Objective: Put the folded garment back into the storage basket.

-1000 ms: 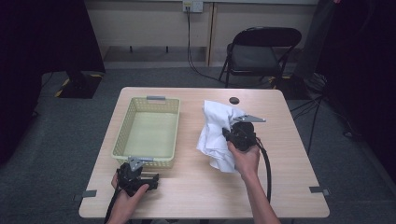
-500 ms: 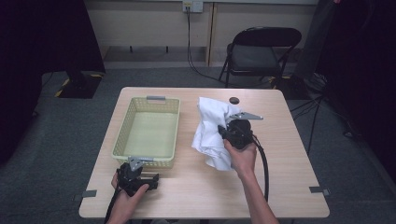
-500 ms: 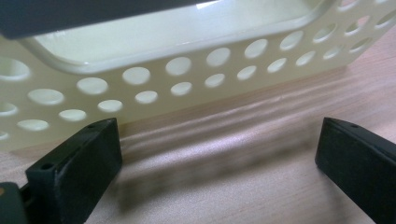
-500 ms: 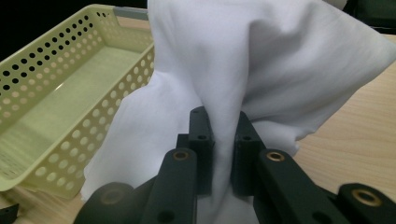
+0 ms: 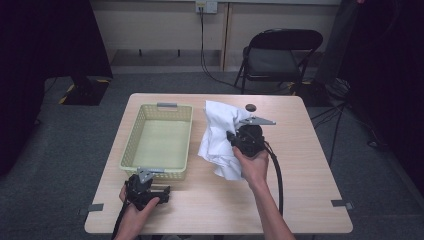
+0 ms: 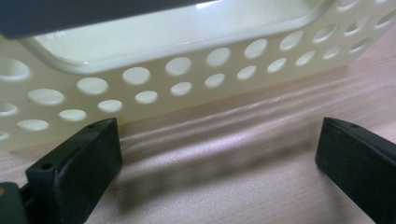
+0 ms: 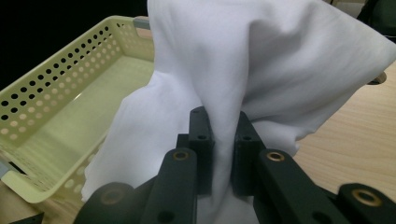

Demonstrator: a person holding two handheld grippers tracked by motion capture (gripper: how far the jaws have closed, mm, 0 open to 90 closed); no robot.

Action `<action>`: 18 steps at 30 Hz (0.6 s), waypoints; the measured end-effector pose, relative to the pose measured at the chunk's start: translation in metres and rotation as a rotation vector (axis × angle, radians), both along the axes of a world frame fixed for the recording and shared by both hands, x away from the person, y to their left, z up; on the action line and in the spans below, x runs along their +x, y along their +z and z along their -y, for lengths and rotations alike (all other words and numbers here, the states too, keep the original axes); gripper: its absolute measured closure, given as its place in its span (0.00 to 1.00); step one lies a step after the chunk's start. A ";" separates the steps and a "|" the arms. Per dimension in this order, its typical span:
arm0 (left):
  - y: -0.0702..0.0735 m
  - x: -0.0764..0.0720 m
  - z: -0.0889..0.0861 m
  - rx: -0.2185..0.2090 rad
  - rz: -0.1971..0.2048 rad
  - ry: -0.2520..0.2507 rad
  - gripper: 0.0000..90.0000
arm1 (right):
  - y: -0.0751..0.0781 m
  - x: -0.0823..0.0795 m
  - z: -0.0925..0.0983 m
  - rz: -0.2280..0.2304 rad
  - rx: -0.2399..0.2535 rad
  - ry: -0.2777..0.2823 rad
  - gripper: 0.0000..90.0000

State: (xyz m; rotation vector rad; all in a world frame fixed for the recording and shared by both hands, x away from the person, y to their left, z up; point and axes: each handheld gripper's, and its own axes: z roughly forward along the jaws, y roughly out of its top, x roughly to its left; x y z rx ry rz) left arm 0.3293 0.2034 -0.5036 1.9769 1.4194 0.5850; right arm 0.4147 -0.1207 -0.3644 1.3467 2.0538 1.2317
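The right gripper [image 7: 219, 154] has its jaws pinched on a fold of the crumpled white cloth [image 5: 220, 137], which hangs lifted just beside the pale yellow perforated plastic basket [image 5: 131, 150]. I'd judge the pickup done, the drop into the empty basket left. The left gripper [image 6: 215, 163] rests spread on the wooden table [image 5: 300, 200], empty. Against a second ago, cloth and right hand have shifted nearer the basket

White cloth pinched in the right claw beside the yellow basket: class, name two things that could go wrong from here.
1. The right claw pinches only a narrow fold of the white cloth, so the cloth might slip free.
2. The cloth's loose lower end hangs beside the perforated yellow plastic basket; it could snag the rim or drape outside.
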 end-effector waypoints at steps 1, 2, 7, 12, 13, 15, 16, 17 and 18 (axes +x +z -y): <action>0.000 0.000 0.000 0.000 0.000 0.000 0.00 | 0.001 0.000 -0.001 0.001 0.003 0.002 0.91; 0.000 0.000 0.000 0.000 0.000 0.000 0.00 | 0.002 0.000 -0.002 0.002 0.001 0.003 0.91; 0.000 0.000 0.000 0.000 0.000 0.000 0.00 | 0.006 -0.001 -0.006 0.010 0.005 0.014 0.91; 0.000 0.000 0.000 0.000 0.000 0.000 0.00 | 0.009 -0.002 -0.011 0.017 0.008 0.026 0.91; 0.000 0.000 0.000 0.000 0.000 0.000 0.00 | 0.009 -0.002 -0.013 0.016 0.006 0.025 0.91; 0.000 0.000 0.000 0.000 0.000 0.000 0.00 | 0.010 -0.001 -0.016 0.016 0.009 0.028 0.91; 0.000 0.000 0.000 0.000 0.000 0.000 0.00 | 0.010 -0.001 -0.017 0.016 0.009 0.030 0.91; 0.000 0.000 0.000 0.000 0.000 0.000 0.00 | 0.010 -0.001 -0.017 0.015 0.010 0.031 0.91; 0.000 0.000 0.000 0.000 0.000 0.000 0.00 | 0.011 -0.001 -0.018 0.015 0.012 0.032 0.91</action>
